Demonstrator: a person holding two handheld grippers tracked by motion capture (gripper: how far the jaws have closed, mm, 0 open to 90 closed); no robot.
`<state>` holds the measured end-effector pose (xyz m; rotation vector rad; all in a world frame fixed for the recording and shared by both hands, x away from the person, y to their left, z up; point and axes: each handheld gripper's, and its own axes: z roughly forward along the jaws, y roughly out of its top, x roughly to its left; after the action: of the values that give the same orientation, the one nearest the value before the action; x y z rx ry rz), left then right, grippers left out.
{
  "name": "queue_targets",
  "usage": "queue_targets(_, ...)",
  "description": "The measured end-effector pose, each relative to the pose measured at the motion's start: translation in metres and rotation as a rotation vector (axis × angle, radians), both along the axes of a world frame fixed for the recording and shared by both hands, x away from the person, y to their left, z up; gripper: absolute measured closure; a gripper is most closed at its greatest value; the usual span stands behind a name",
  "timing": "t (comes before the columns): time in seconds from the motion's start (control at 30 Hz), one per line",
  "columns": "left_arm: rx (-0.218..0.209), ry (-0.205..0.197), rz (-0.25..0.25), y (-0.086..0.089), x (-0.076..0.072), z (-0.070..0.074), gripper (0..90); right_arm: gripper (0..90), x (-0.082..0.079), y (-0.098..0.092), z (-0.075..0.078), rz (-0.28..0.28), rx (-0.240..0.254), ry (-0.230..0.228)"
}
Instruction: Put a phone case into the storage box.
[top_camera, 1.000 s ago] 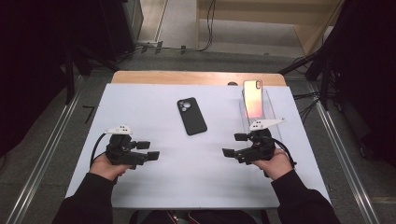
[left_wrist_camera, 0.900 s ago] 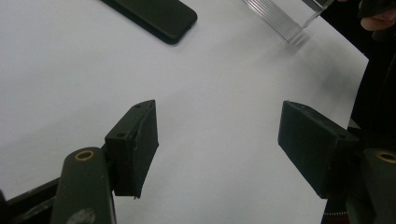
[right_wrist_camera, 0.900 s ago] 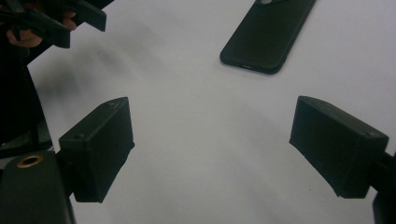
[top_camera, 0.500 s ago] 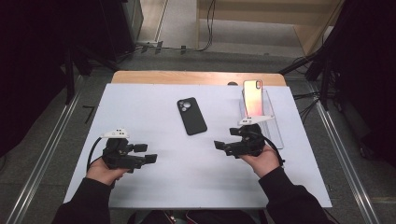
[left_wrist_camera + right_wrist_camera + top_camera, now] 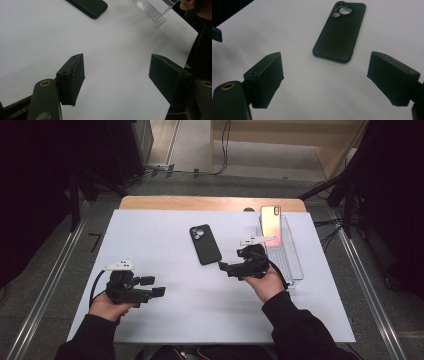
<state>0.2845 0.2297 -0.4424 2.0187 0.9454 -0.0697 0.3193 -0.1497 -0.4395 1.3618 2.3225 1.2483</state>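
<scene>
High view: the right tongs (image 5: 226, 268) — jaws released, nothing between them — have slid across the white surface (image 5: 165, 315) toward the black phone (image 5: 205, 244) since a second ago, and now sit just beside its near end. Left tongs (image 5: 156, 286) rest released too, well apart at the near left. Right gripper view frames that phone (image 5: 340, 32) lying camera-side up ahead of the jaws — likely the coming pick. A clear tray (image 5: 292, 257) holds a second phone (image 5: 270, 222).

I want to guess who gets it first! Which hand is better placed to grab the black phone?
The right. The right gripper sits close beside the black phone, jaws open and pointing at it. The left gripper is farther off, near the table's front edge.
</scene>
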Motion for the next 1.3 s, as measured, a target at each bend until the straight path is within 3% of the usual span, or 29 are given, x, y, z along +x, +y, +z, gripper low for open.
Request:
queue_targets(0.17,-0.001,-0.002,-0.002,0.0,0.0,0.0,29.4,11.6,0.01,0.009,-0.001,-0.026,-0.022,0.003)
queue_targets(0.53,-0.004,0.01,-0.003,0.0,0.001,-0.001,29.3,11.6,0.036,0.022,-0.003,-0.081,-0.012,-0.014)
queue_targets(0.87,-0.006,0.027,0.0,0.0,0.002,-0.001,29.4,11.6,0.058,0.039,-0.005,-0.098,-0.021,-0.028)
queue_targets(1.3,-0.001,0.013,-0.002,0.0,0.002,-0.001,29.4,11.5,0.082,0.059,-0.012,-0.147,-0.036,-0.018)
